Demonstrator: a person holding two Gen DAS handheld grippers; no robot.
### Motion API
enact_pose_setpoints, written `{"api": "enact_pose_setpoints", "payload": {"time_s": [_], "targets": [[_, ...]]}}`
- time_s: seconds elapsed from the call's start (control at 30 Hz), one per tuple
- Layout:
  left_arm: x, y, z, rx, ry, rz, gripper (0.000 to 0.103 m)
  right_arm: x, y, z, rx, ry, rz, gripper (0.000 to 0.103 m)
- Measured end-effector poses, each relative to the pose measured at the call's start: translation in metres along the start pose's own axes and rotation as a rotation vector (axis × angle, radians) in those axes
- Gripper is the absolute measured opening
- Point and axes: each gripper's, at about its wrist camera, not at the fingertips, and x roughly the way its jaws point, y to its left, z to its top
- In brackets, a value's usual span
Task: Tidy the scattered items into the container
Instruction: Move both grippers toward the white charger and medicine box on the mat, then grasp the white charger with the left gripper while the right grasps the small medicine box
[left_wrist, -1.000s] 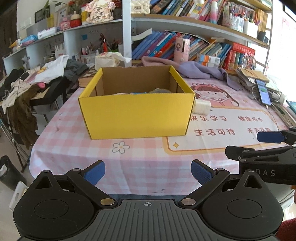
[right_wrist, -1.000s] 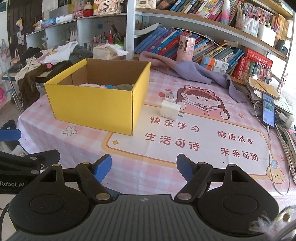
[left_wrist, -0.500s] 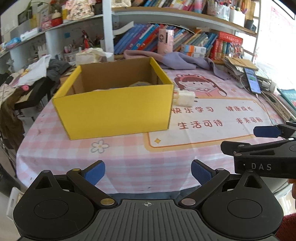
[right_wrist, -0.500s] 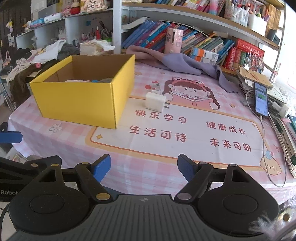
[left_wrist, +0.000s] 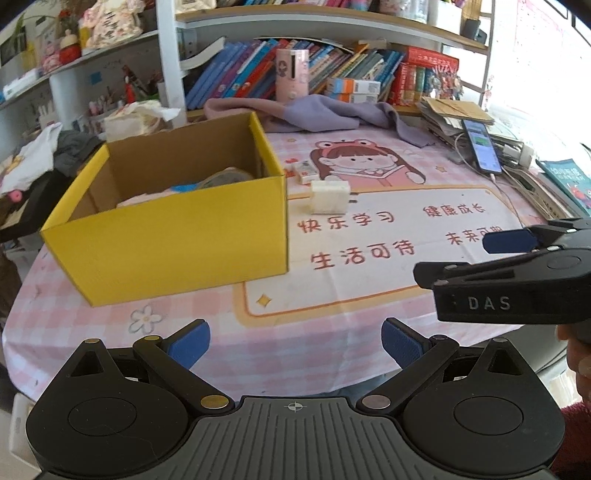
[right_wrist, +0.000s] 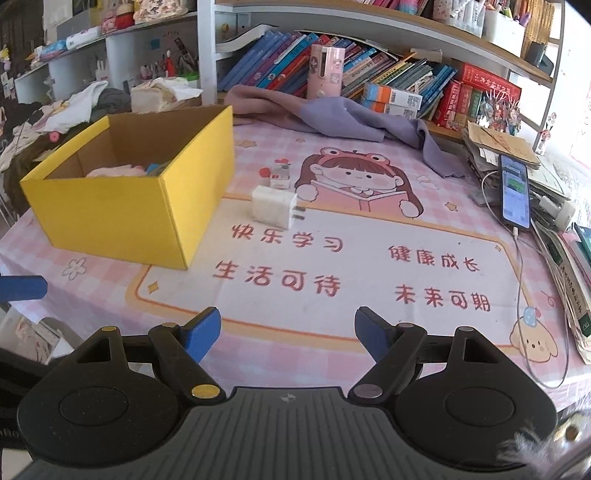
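Charger (right_wrist: 274, 209): lay white on the tablecloth (right_wrist: 369, 258), just beside the yellow box (right_wrist: 122, 218), with a small packet (right_wrist: 279, 177) behind it near the box corner; the box already held soft items. You held the left gripper (left_wrist: 295, 341) and right gripper (right_wrist: 287, 330) with fingers apart, both empty, short of the charger. Step, by judgement: approach; next called for straddling the charger and closing. Against half a second before, both views sat closer to box and charger.

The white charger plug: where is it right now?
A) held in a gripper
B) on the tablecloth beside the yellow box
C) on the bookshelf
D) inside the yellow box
B: the white charger plug lies on the tablecloth just right of the yellow box, and neither gripper holds anything.
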Motion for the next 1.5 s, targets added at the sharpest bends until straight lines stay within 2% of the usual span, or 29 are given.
{"api": "enact_pose_setpoints", "payload": {"time_s": [0.6,0.87,1.07,1.27,1.5], "targets": [[0.043,-0.057,0.036,0.064,0.016,-0.067,0.101,0.023,-0.070,0.010,0.047,0.028,-0.042,0.079],[0.072,-0.082,0.064,0.060,0.002,-0.057,0.101,0.040,-0.112,0.031,0.051,0.003,-0.036,0.079],[0.096,-0.098,0.087,0.043,-0.021,0.003,0.101,0.061,-0.145,0.054,0.058,-0.016,-0.009,0.077],[0.113,-0.111,0.103,0.045,-0.025,0.077,0.100,0.083,-0.161,0.075,0.025,-0.030,0.069,0.074],[0.140,-0.099,0.123,-0.023,-0.027,0.179,0.097,0.111,-0.165,0.096,-0.009,-0.019,0.147,0.073]]}}
